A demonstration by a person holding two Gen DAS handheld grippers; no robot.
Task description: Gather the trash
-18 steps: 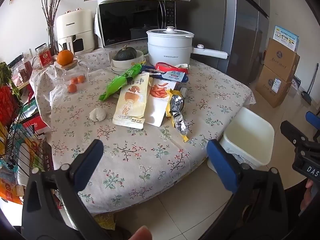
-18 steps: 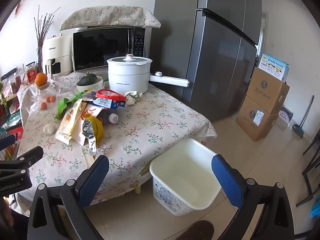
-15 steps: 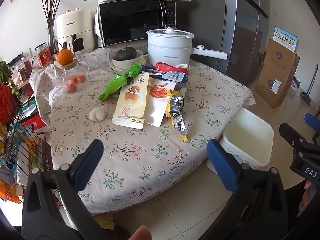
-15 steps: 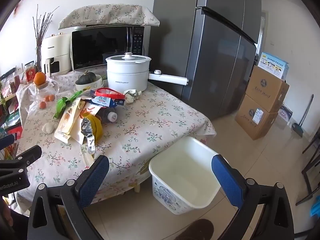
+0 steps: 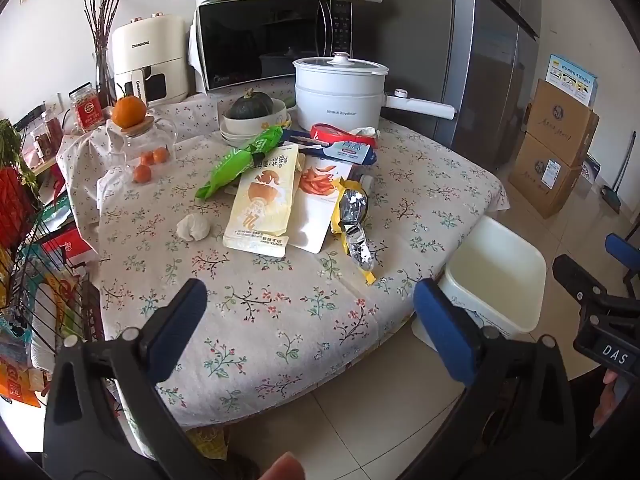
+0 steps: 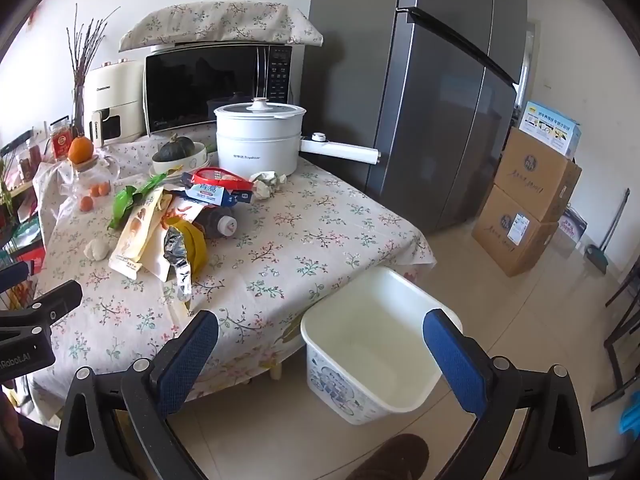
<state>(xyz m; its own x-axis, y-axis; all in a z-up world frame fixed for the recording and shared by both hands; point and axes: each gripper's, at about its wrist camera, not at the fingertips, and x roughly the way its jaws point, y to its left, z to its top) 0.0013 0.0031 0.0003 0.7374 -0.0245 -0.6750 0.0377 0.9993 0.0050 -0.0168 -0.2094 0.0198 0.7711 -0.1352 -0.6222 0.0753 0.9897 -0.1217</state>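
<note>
Looking across from the left: the crumpled tissue ball point(image 5: 193, 227) sits alone on the worktop point(image 5: 260, 320), then the cream snack pouch point(image 5: 262, 200) with the green wrapper point(image 5: 240, 160) poking out behind it, then the yellow foil wrapper point(image 5: 354, 222), and off the right edge the white bin point(image 6: 376, 340) on the floor. Left tongs point(image 5: 306, 308) are spread wide with nothing in them, hovering short of the pile. Right tongs point(image 6: 320, 344) are just as wide and empty, parked over the bin.

Honest worry: those wrappers overlap, so pinching one flat pouch could drag its neighbours along or scoot the foil one off the edge, missing the bin. Flat film is also slippery, I'd guess, so a shallow bite may just slide off.

Versus half a second back, barely anything changed. Both tongs sit about the same and the trash hasn't budged.
</note>
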